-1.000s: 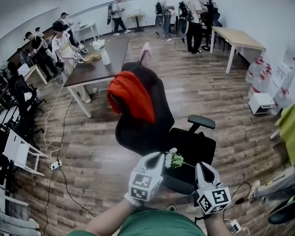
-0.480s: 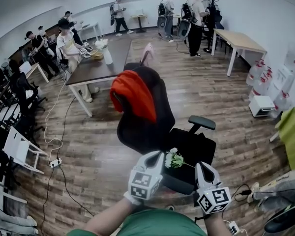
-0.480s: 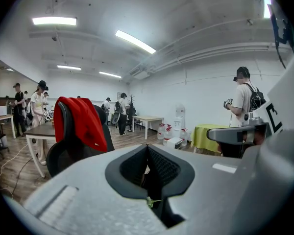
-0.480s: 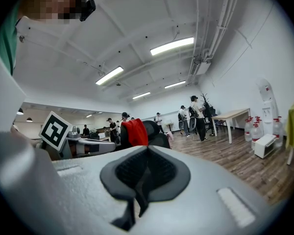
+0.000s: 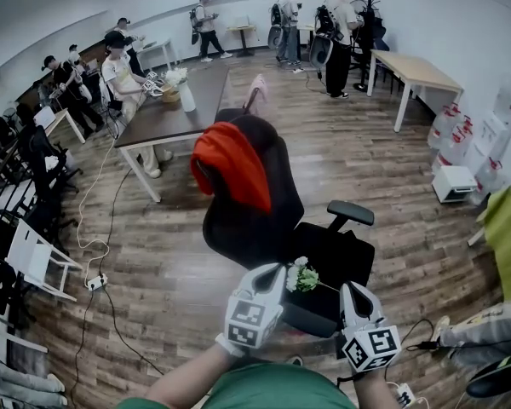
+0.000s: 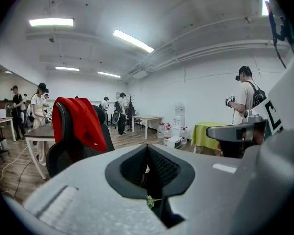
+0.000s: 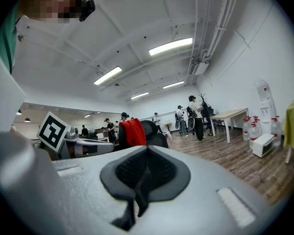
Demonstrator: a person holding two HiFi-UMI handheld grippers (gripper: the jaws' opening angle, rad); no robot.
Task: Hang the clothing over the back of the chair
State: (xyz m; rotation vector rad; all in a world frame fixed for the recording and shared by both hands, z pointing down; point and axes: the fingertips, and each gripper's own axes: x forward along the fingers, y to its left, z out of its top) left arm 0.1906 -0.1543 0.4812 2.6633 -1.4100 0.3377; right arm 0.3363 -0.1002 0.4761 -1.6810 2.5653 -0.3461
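Observation:
A black office chair (image 5: 255, 216) stands in the middle of the wooden floor. Red clothing (image 5: 232, 164) hangs over the top of its backrest, and shows too in the left gripper view (image 6: 81, 121) and the right gripper view (image 7: 133, 131). Both grippers are held close to my body, well short of the chair. My left gripper (image 5: 277, 273) is shut; a green bit of stem (image 6: 149, 201) is pinched in its seam, and a small white flower sprig (image 5: 301, 278) sits at its tip. My right gripper (image 5: 349, 290) is shut, with nothing between its pads (image 7: 137, 173).
A dark table (image 5: 175, 113) with a vase stands behind the chair, with people beside it. More people stand at the far wall by a light table (image 5: 413, 66). Water bottles (image 5: 450, 135) and a green-covered table (image 5: 507, 220) are on the right; cables (image 5: 94, 284) run across the floor on the left.
Neither gripper has moved, and the red clothing stays on the backrest. People in the background have shifted a little.

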